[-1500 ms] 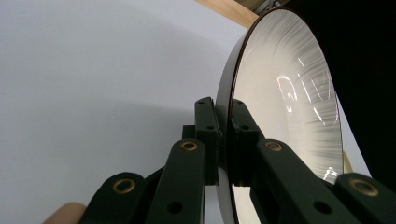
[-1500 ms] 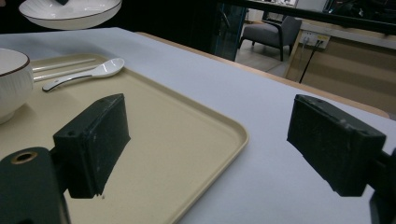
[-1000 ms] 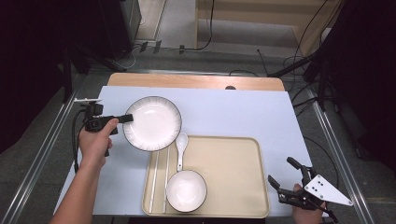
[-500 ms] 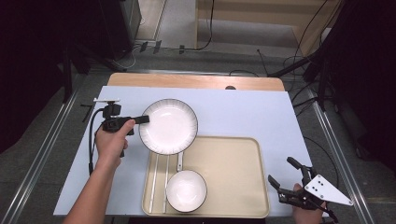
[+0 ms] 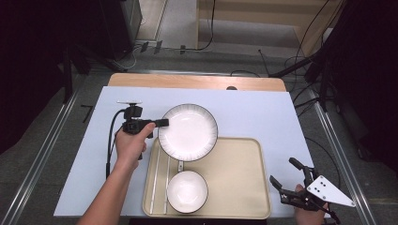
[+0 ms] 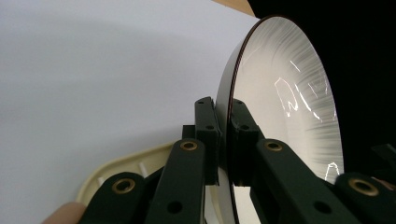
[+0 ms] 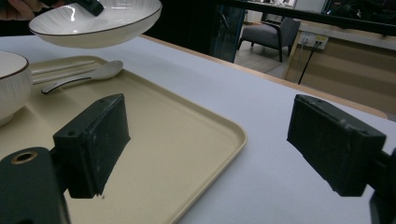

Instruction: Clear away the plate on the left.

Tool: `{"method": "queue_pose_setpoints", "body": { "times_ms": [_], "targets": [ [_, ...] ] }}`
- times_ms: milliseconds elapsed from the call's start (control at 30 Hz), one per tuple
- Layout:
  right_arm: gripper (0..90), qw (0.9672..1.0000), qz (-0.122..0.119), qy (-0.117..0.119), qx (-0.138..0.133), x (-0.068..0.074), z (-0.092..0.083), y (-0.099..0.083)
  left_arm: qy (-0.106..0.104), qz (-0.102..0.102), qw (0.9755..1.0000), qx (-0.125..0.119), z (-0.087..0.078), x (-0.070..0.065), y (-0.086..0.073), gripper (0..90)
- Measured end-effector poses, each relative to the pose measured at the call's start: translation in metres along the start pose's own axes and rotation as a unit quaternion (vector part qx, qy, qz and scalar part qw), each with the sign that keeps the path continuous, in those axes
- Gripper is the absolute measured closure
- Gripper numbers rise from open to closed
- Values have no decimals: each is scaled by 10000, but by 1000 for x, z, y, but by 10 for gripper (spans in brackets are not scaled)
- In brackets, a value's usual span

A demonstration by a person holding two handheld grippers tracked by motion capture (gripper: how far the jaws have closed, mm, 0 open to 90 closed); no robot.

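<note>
Carrying the plate [image 5: 188, 132] over the tray [image 5: 234, 187] with our left gripper [image 5: 159, 123], we should keep it level and lower it clear of the bowl [image 5: 187, 191] and spoon [image 7: 86, 75]. Its jaws pinch the plate's left rim, pads on both faces; our right gripper [image 5: 290, 180] hangs wide open, holding nothing, beside the tray's right edge

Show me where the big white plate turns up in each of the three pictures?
High view: the plate sits mid-frame, over the tray's far left corner, its left rim clamped by the left hand-held gripper.
Left gripper view: right half, seen edge-on between the jaws.
Right gripper view: top left, raised off the table.
Shared landmark: the beige tray.
</note>
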State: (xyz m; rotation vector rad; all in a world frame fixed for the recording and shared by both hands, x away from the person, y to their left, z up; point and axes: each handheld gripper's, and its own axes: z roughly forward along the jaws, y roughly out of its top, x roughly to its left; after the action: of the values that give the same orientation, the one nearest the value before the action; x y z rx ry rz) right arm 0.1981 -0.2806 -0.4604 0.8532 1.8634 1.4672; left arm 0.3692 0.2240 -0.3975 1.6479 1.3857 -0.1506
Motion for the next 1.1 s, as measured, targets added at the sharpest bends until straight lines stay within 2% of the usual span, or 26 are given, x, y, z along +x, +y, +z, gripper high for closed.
{"method": "queue_pose_setpoints", "body": {
  "times_ms": [200,367,633,800,933,1100],
  "targets": [
    [132,10000,30,-3,9,0,1,0,-144,75,9996,229,21,-11,-6,856],
    [132,10000,50,-26,6,-1,1,-1,-175,144,9991,351,37,-21,-10,855],
    [132,10000,44,-26,0,-2,0,-1,-308,262,9975,585,60,-34,-17,854],
    [132,10000,45,-23,4,-2,0,-1,-341,377,9958,759,74,-41,-22,854],
    [132,10000,64,-36,-4,-3,-1,-1,-349,409,9941,947,86,-43,-25,854],
    [132,10000,40,-50,-31,-4,-1,-1,-463,417,9914,1150,98,-43,-28,853]
  ]
}}
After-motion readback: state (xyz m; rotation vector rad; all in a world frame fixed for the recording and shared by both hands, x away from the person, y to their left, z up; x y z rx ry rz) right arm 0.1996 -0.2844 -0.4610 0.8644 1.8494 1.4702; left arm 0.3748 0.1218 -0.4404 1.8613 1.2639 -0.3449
